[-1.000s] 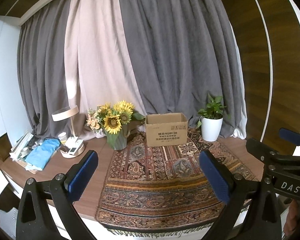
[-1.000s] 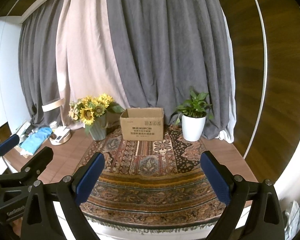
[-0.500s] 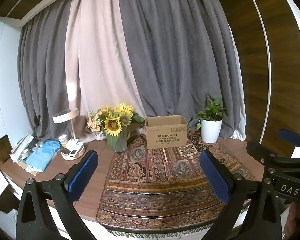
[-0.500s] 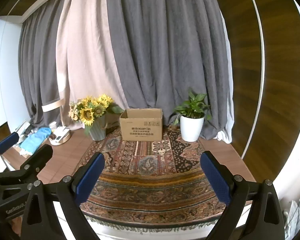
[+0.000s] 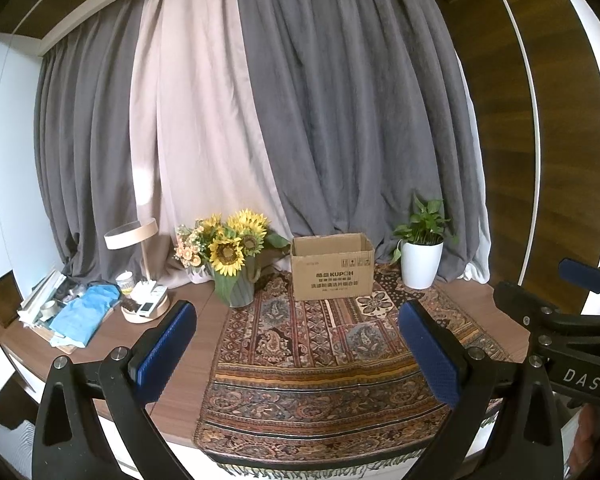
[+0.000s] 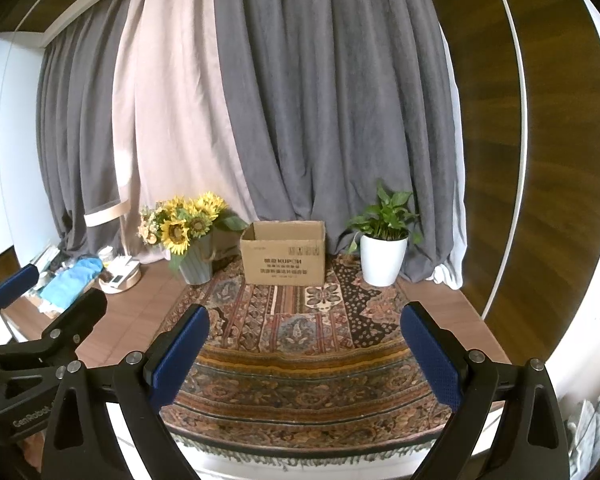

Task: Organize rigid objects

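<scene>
One cardboard box [image 5: 332, 266], one potted plant [image 5: 422, 252], one sunflower vase [image 5: 236, 268], one lamp [image 5: 138, 264].

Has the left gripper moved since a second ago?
Yes. The box sits lower in the left wrist view than before, so the left gripper has tilted or risen slightly upward.

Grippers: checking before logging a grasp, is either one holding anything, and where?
Nothing held: left gripper and right gripper are both open and empty.
</scene>
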